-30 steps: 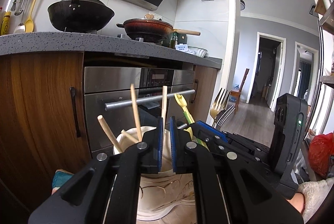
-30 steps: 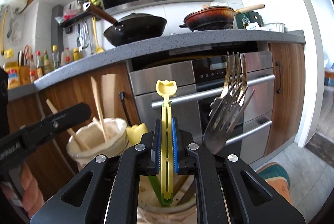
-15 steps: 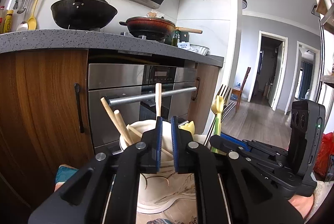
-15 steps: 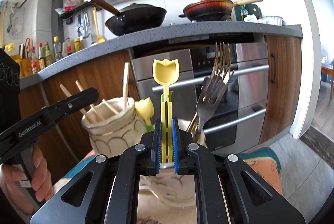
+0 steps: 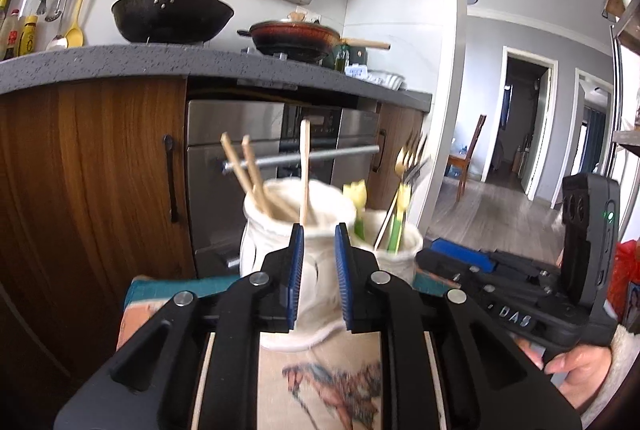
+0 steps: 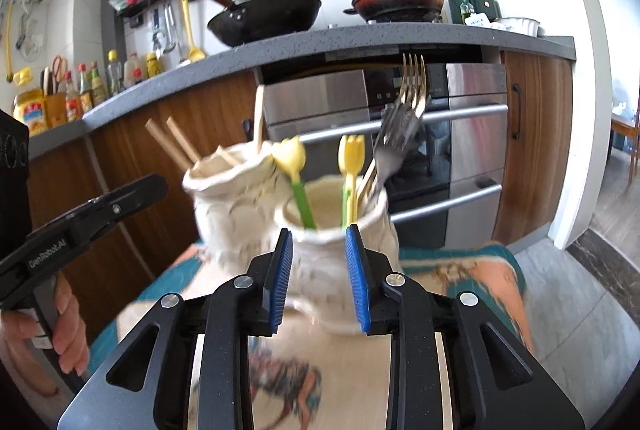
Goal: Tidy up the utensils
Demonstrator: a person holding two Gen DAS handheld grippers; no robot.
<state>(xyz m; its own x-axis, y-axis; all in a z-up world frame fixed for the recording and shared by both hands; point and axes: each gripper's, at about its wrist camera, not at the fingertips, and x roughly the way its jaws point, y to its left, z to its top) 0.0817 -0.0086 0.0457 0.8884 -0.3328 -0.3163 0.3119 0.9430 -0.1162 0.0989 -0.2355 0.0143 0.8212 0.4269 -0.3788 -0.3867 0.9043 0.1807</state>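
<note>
Left wrist view shows the left gripper (image 5: 318, 270) with its blue pads apart and nothing between them, just in front of a cream ceramic jar (image 5: 298, 258) that holds wooden chopsticks (image 5: 248, 171). Right wrist view shows the right gripper (image 6: 320, 270) also released and empty, before a second cream jar (image 6: 340, 254) that stands touching the first one on a patterned cloth (image 6: 472, 270). Inside this second jar stand two yellow tulip-shaped utensils (image 6: 351, 157) with green stems and several forks (image 6: 404, 117), all leaning against its rim.
</note>
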